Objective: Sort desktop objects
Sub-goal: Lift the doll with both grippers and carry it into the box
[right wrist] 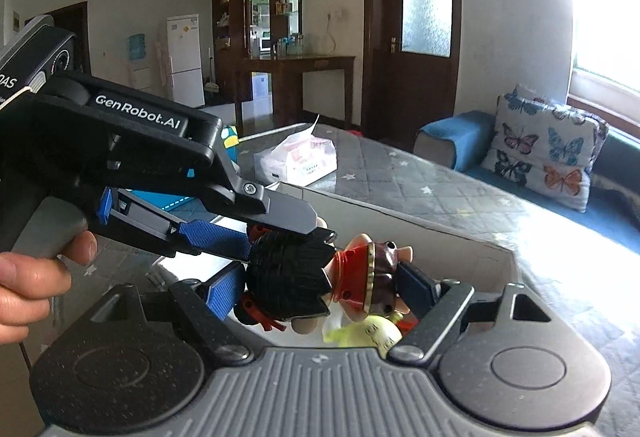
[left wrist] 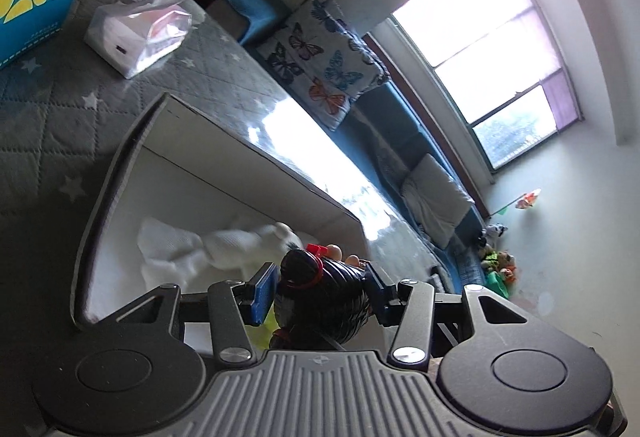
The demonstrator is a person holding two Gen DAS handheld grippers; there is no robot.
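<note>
Spiky-black-haired plastic toy figure [right wrist: 304, 277] in a red-and-maroon outfit is pinched by two tools at once above an open white cardboard box [right wrist: 460, 241] on the quilted grey star-print bench [right wrist: 420, 173]. The right tool [right wrist: 320, 287] clamps it between blue pads, one on the hair, the other against the maroon body; the left tool [right wrist: 280, 233], gripped by a hand [right wrist: 32, 289], bites the hair from above. From the left wrist camera the left tool [left wrist: 320, 287] is closed on the black hair of the same figure [left wrist: 320, 297]. The figure lies on its side, long axis running level between the right tool's pads, head toward the left pad. Judged best practice: release one tool only once the other holds firm, then lower it into the box beside the white cloth [left wrist: 208, 249]
</note>
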